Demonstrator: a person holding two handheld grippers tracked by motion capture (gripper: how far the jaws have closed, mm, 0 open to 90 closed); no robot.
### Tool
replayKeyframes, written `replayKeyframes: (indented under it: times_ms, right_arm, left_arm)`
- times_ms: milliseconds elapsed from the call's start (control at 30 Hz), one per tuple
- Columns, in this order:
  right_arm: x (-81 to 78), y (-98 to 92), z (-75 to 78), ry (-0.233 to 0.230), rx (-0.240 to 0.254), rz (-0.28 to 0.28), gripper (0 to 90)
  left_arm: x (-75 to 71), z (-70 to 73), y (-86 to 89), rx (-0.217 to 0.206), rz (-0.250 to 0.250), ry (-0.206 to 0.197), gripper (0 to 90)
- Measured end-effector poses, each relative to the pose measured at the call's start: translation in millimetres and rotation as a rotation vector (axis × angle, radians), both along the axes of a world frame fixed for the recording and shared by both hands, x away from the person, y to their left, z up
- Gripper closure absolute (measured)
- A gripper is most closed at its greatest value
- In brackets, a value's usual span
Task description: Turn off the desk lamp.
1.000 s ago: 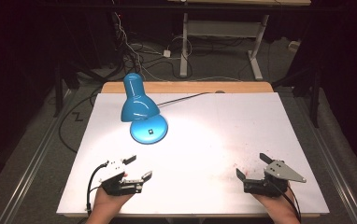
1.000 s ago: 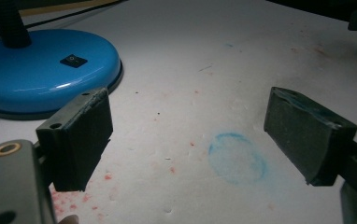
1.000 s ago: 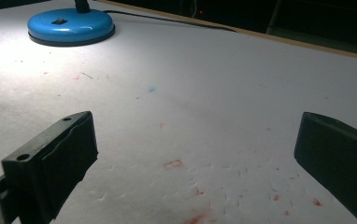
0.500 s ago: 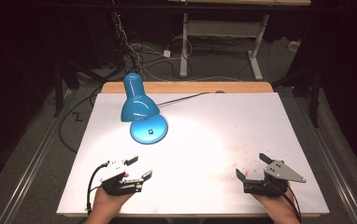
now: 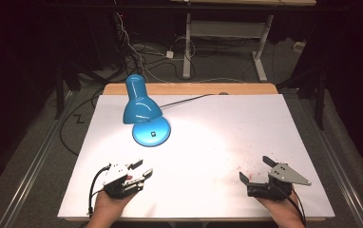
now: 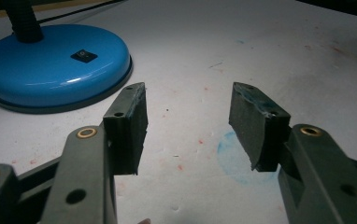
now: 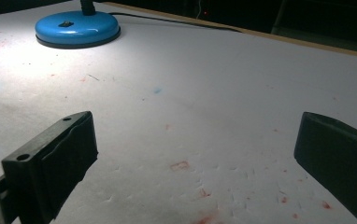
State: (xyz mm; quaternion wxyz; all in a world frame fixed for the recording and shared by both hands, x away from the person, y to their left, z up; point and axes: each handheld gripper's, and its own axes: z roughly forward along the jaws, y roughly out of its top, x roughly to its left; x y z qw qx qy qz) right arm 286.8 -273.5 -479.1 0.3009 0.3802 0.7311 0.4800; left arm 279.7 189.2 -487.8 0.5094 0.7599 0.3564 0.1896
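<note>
1. Your forearms are cut off at the bottom edge of the high view, so you see only your hands behind the tools.
2. Your left tongs (image 5: 139,170) sit at the near left of the white surface (image 5: 246,123), jaws parted by a moderate gap and gripping nothing; its pads (image 6: 129,128) frame bare sheet and a faint blue ring stain (image 6: 235,156).
3. Your right tongs (image 5: 255,170) rest at the near right, jaws spread wide and empty, with the grey plate (image 5: 291,173) on top.
4. Red flecks and small dents mark the sheet between and ahead of the right jaws; what made them is hard to tell.
5. Farther back on the left stands the blue lamp (image 5: 141,102), lit, its round base (image 6: 50,70) carrying a black switch (image 6: 84,56). The shade hides the neck from above.
6. The lamp's long axis runs far to near, shade opening towards you.
7. Its cord (image 5: 189,99) trails to the far edge; beyond, the floor is dark and its cables are hard to make out.
</note>
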Motion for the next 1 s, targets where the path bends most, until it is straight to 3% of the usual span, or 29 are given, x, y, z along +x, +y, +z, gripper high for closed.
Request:
replayKeyframes:
  times_ms: [167,533,800,1000]
  right_arm:
    - [0.7,-0.9,0.1,-0.002,0.004,0.0,0.2]
    - [0.8,0.0,-0.7,0.004,0.0,0.001,0.2]
    - [0.6,0.6,-0.6,0.002,0.0,0.001,0.2]
    - [0.7,1.0,-0.6,0.003,0.002,0.003,0.2]
  left_arm:
    - [0.1,-0.8,1.8,-0.008,0.009,0.001,60.3]
    - [4.0,-2.3,6.1,-0.037,-0.004,0.036,71.7]
    - [5.5,-2.9,9.4,-0.044,0.012,0.041,87.2]
    - [6.5,-3.4,8.9,-0.044,0.011,0.047,87.8]
